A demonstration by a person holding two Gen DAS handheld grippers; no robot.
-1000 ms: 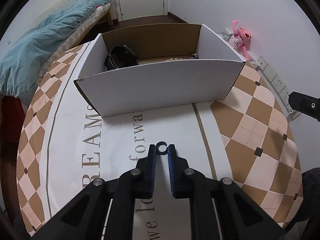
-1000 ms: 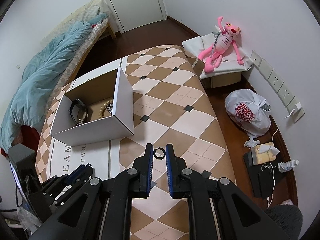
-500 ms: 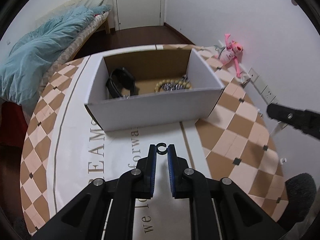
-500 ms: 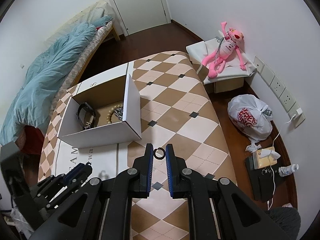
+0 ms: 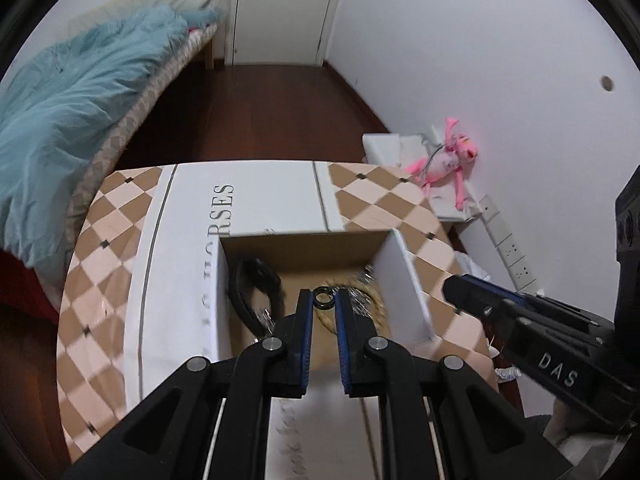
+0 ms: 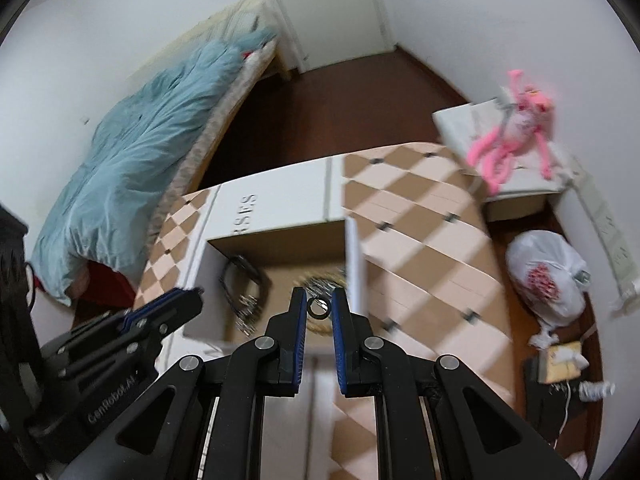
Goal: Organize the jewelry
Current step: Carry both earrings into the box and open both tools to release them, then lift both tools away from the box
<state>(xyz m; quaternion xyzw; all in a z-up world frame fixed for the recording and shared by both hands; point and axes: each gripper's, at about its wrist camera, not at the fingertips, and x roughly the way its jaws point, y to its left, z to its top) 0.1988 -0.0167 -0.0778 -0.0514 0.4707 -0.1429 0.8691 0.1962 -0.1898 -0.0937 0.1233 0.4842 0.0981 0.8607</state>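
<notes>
My left gripper is shut on a small dark ring and holds it above the open white cardboard box. Inside the box lie a black strap, a bead bracelet and some silvery pieces. My right gripper is shut on another small dark ring, also above the box, near its right wall. In the left wrist view the right gripper reaches in from the right; in the right wrist view the left gripper sits at the lower left.
The box stands on a table with a brown-and-cream checked cloth. A bed with a blue duvet is at the left. A pink plush toy lies on a white box at the right, a white plastic bag on the floor below.
Both grippers have risen and moved forward over the box, each still holding its ring. The box interior now lies directly under the fingertips. The right wrist view is motion-blurred.
</notes>
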